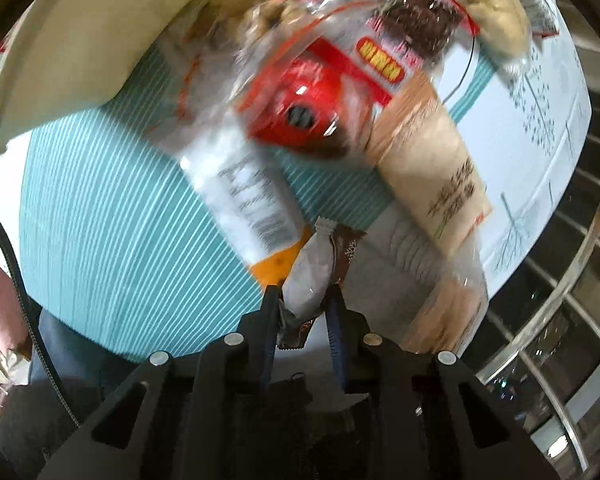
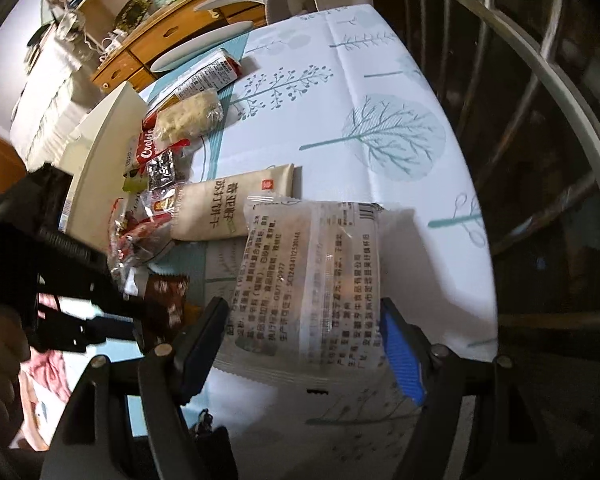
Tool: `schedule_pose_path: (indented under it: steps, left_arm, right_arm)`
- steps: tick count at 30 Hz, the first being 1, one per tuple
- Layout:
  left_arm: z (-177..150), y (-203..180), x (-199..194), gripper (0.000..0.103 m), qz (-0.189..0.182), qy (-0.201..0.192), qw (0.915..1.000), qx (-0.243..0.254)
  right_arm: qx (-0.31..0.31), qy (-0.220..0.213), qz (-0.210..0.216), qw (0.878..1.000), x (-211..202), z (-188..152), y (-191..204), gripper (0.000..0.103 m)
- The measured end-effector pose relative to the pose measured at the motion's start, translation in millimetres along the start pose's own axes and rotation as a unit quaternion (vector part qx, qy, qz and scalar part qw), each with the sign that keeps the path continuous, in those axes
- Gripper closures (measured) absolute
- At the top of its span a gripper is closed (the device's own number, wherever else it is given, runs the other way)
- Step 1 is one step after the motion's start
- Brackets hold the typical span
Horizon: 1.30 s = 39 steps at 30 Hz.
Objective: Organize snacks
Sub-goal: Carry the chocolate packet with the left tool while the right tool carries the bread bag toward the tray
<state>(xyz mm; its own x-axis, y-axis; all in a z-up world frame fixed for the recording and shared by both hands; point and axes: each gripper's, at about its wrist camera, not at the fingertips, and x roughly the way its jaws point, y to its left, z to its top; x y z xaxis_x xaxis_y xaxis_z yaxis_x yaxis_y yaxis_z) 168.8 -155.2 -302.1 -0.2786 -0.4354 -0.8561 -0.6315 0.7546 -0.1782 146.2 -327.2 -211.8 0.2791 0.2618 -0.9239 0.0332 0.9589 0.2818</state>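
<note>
The clear-wrapped snack packet (image 2: 308, 280) sits between the jaws of the right gripper (image 2: 300, 344), lifted above the table (image 2: 380, 80). The jaws are wide apart with the packet's edges against or just inside the pads; whether they truly pinch it cannot be told. The left gripper (image 1: 304, 300) is clamped on a small grey-white sachet (image 1: 310, 276), with a brown snowflake-print wrapper (image 1: 346, 252) pressed beside it between the same jaws.

Beyond these, a loose heap of snacks lies on the teal striped mat (image 1: 112, 220): a beige cracker sleeve (image 2: 228, 208), a red cookie pack (image 2: 152, 148) and a pale puffed bar (image 2: 188, 120). A cream box (image 2: 108, 140) stands to the left of the heap, and a wire rack (image 2: 540, 100) curves along the right.

To do this step well, I judge each gripper should carry its catch level and slowly, since both wrappers are slippery film and the left holds two items that could part. Releasing low inside the target would avoid scattering.

The right wrist view shows the whole heap, the left gripper's dark body at the left, and shelving beyond the table. The left wrist view, blurred, alone shows what its own jaws hold.
</note>
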Motion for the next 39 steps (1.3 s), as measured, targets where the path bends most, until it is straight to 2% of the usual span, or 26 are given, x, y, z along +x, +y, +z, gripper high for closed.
schedule_pose_path:
  steps: [9,16,21,24,30,34,39]
  left_arm:
    - [-10.8,34.7,-42.1,0.082,-0.010,0.022,0.9988,0.042]
    - [-5.9,58.6,-89.1,0.082,-0.031,0.070,0.9927,0.094]
    - [-6.8,68.9,-130.3,0.082,-0.038,0.061,0.9864,0.147]
    - [-3.5,79.5,-162.5,0.082,-0.046,0.036,0.9821,0.179]
    - [16.2,100.1,-227.0,0.082,-0.071,-0.045,0.9723,0.218]
    - [39.4,111.9,-254.1,0.082,-0.095,-0.087,0.9647,0.230]
    - [63.3,124.1,-279.0,0.082,-0.100,-0.140,0.9517,0.254]
  right_arm:
    - [0.005,-0.016,0.005,1.000,-15.7,-4.6,40.8,0.029]
    - [0.010,-0.056,0.026,0.998,-42.2,-5.7,93.3,0.029]
    - [-0.002,-0.087,0.042,0.995,-55.7,-1.0,137.0,0.029]
    - [-0.015,-0.103,0.049,0.993,-58.8,3.0,163.9,0.029]
    - [-0.034,-0.127,0.062,0.989,-57.9,9.0,212.0,0.029]
    - [-0.039,-0.143,0.071,0.986,-52.6,12.5,240.6,0.029]
    - [-0.049,-0.163,0.083,0.982,-43.3,16.2,274.6,0.029]
